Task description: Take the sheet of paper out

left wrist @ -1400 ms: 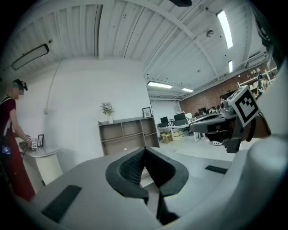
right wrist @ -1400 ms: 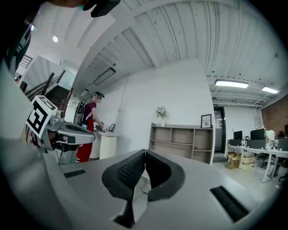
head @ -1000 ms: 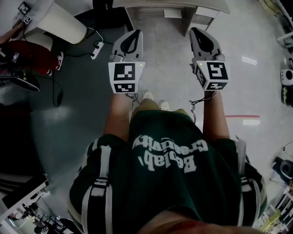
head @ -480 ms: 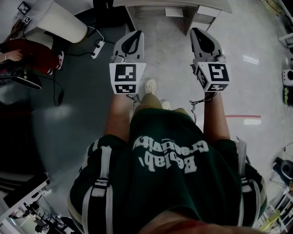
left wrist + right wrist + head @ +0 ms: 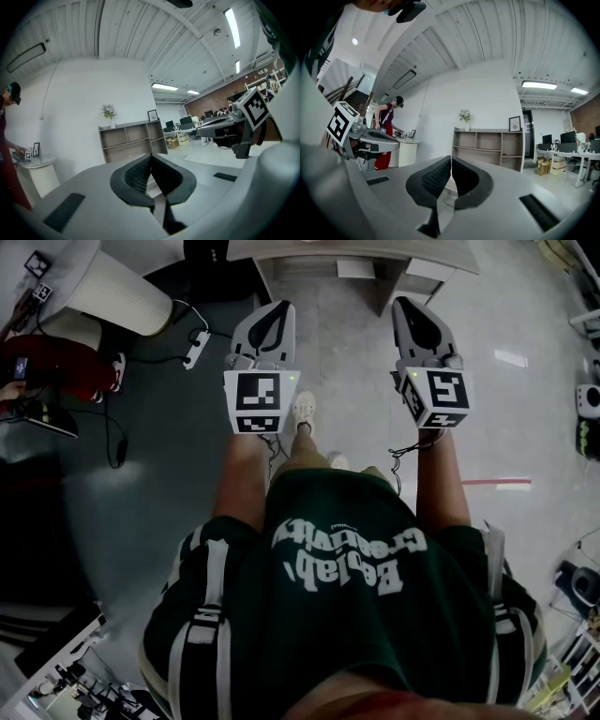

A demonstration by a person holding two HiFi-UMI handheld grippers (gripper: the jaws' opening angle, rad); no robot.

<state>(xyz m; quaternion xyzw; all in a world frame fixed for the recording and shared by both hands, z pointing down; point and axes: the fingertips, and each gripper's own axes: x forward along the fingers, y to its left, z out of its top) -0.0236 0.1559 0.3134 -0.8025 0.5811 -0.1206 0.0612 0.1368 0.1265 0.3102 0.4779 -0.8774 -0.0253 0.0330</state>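
While you stand on a pale floor (image 5: pixel 525 427), the head view shows your left gripper (image 5: pixel 275 307) at 11 o'clock and your right gripper (image 5: pixel 406 304) at 1 o'clock. They are level with each other and well apart, both pointing toward a shelf unit (image 5: pixel 356 251) at 12 o'clock. One shoe (image 5: pixel 303 409) shows between your forearms. A round white table (image 5: pixel 117 287) sits at 10 o'clock, with a bystander in red (image 5: pixel 52 367) just beside it.

Through the left gripper view, your dark ribbed pads meet at the tips, closed on nothing. The shelf unit stands beyond them at 12 o'clock, with a potted plant (image 5: pixel 108 111) and a framed picture (image 5: pixel 153 115) on top. Your right gripper reaches in at 3 o'clock, and the round white table lies at 9 o'clock.

Through the right gripper view, your pads are likewise pressed tip to tip, with nothing between them. The shelf unit sits just behind them, toward 1 o'clock, and its open compartments face you. Your left gripper juts in at 9 o'clock, in front of the bystander in red, who is at the round white table. Office desks (image 5: pixel 562 157) fill 3 o'clock.

The sheet of paper cannot be picked out in any view.
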